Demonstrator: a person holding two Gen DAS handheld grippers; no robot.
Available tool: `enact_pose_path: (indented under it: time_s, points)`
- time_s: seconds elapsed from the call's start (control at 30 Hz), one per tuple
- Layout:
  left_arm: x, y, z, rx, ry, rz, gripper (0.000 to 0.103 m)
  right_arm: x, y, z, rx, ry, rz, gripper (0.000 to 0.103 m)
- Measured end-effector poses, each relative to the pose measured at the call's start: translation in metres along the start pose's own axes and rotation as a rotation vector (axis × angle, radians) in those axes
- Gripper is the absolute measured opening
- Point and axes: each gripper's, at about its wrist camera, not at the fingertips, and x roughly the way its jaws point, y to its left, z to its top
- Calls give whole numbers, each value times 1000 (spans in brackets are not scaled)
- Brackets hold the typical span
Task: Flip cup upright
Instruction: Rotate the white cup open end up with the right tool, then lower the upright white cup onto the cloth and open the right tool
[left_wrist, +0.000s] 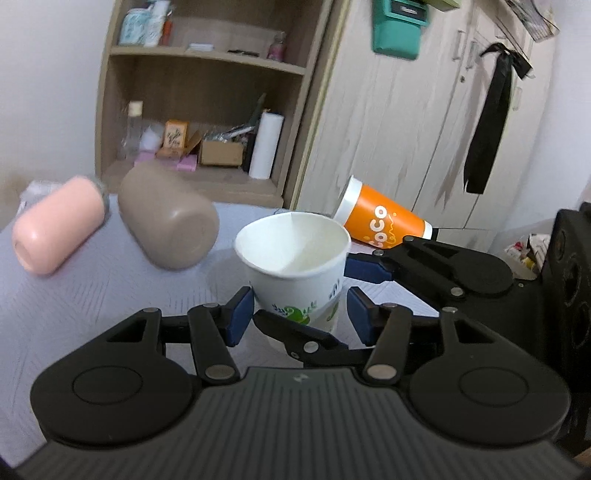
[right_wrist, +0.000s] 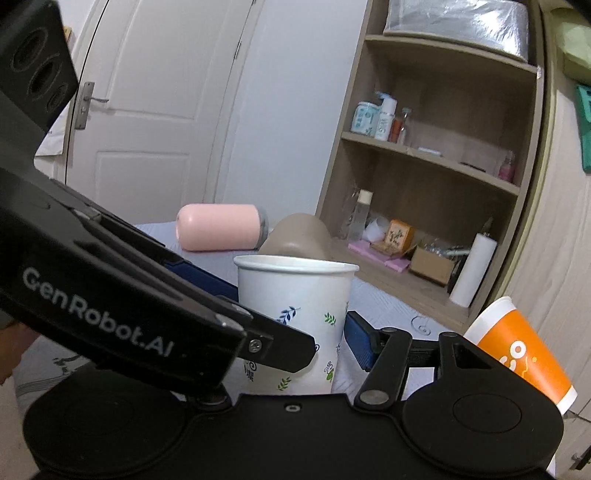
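A white paper cup with green leaf prints (left_wrist: 295, 273) stands upright on the pale lilac table (left_wrist: 74, 306), mouth up. My left gripper (left_wrist: 301, 314) is open, with a blue pad on each side of the cup's lower body and a small gap to each. My right gripper (right_wrist: 295, 328) also straddles the same cup (right_wrist: 295, 314); its right pad stands just clear of the wall, and its left finger is hidden behind the left gripper's arm. In the left wrist view the right gripper's fingers (left_wrist: 365, 267) reach in from the right beside the cup.
An orange and white paper cup (left_wrist: 384, 219) lies on its side behind the white cup, and shows at the right (right_wrist: 517, 350). A brown tumbler (left_wrist: 168, 216) and a pink tumbler (left_wrist: 55, 221) lie on their sides at the left. A wooden shelf (left_wrist: 207, 110) stands behind.
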Motion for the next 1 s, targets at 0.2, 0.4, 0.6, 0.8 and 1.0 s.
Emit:
enact_pose_path:
  time_s: [0.2,0.4,0.6,0.8,1.0]
  points:
    - [10,-5,1,5,11,-30,54,5,-12,-3,66,50,1,66]
    - [17,-4,0,-23,32,-43,57,10,-13,-5,72,100,6,66]
    - [18,-5,-1,-44,34,-35,60,9,-13,-5,78,102,2,67]
    - [16,-6,-4,-20,41,9,64,6,-11,-7,85,137,-22,74]
    - [-4,-3,-7,-39,29,12,68,-17,-10,-7,131,117,-42,74]
